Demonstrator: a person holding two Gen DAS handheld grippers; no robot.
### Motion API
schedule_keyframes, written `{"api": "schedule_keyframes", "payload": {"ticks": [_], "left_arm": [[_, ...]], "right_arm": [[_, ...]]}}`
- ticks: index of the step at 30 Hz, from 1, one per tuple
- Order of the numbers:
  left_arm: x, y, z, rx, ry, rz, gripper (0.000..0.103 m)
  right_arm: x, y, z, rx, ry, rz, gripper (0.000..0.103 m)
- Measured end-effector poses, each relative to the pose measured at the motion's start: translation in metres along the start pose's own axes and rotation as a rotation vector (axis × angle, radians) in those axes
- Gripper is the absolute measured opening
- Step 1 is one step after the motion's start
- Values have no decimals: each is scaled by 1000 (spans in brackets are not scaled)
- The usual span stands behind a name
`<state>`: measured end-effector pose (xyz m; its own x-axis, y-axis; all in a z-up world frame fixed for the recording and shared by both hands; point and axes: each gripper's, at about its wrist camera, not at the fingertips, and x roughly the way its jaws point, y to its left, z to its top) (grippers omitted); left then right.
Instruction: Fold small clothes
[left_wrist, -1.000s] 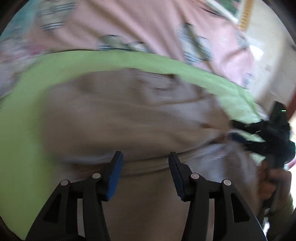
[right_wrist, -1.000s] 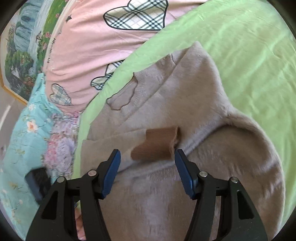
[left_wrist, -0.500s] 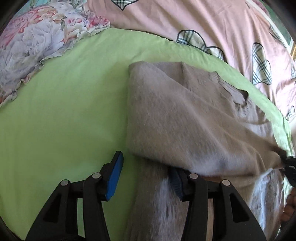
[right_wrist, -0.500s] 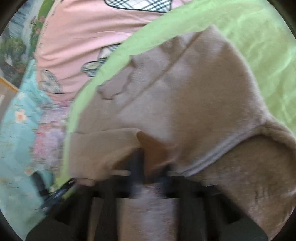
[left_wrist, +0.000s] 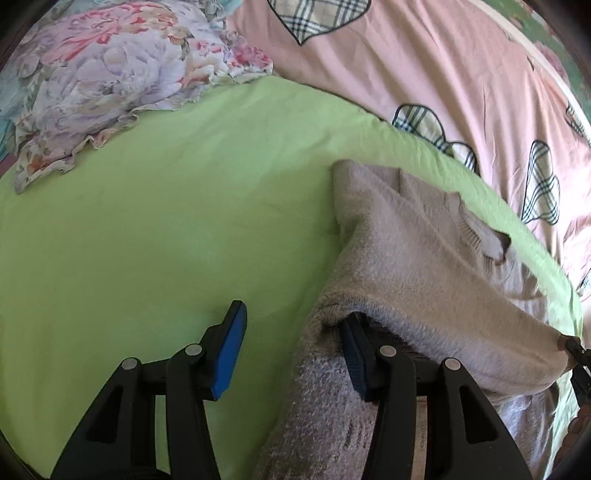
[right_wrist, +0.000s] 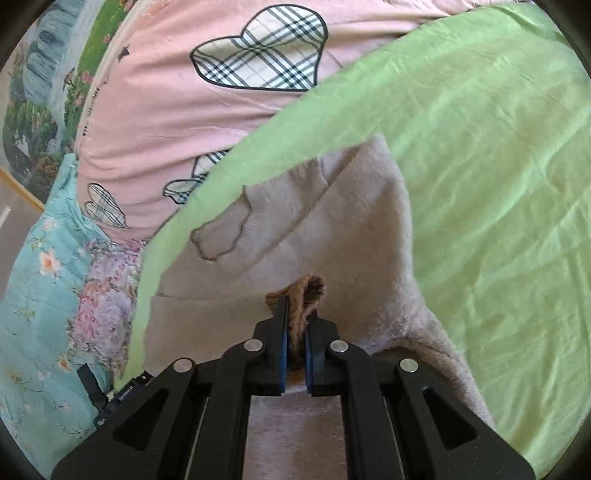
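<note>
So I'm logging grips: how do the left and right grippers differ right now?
The left gripper is open; the right gripper is shut on the sweater's brown cuff. The left holds nothing, one finger tucked under a sweater fold, the other over the green sheet. Both have black frames and blue pads.

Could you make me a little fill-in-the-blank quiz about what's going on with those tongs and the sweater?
1. The sweater lies on a ____ sheet.
2. The right tongs are ____ on the sweater's brown cuff.
3. The left tongs are ____, gripping nothing.
4. The pink quilt is printed with plaid ____.

Missing words: green; shut; open; hearts
</note>
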<state>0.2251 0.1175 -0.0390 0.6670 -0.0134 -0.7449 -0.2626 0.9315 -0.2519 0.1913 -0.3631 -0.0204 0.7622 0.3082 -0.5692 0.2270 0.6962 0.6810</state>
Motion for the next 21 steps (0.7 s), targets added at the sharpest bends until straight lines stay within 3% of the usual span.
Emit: {"api": "schedule_keyframes", "payload": {"ticks": [2, 4, 8, 11, 13, 15, 17, 20, 21], "left_arm": [[1, -3, -1, 20, 5, 20, 50], [4, 0, -1, 15, 26, 7, 50], [4, 1, -2, 68, 84, -35, 49], [-4, 3, -2, 117, 131, -134, 49], [-9, 8, 3, 96, 155, -222, 51], [-6, 10, 11, 61, 170, -278, 52], [5, 9, 21, 41, 184, -272, 52], [31, -1, 34, 48, 213, -247, 50], [39, -6, 38, 56, 223, -239, 49]], "right_arm": [[1, 1, 2, -19, -18, -35, 7], [16, -6, 2, -28, 18, -103, 7], [33, -25, -3, 0, 90, -131, 7], [30, -29, -5, 8, 92, -104, 10], [27, -31, -7, 27, 109, -85, 17], [24, -31, -12, 26, 114, -48, 37], [21, -26, -18, 3, 105, -36, 44], [27, -11, -19, -84, 114, -89, 42], [28, -7, -18, -94, 124, -93, 24]]}}
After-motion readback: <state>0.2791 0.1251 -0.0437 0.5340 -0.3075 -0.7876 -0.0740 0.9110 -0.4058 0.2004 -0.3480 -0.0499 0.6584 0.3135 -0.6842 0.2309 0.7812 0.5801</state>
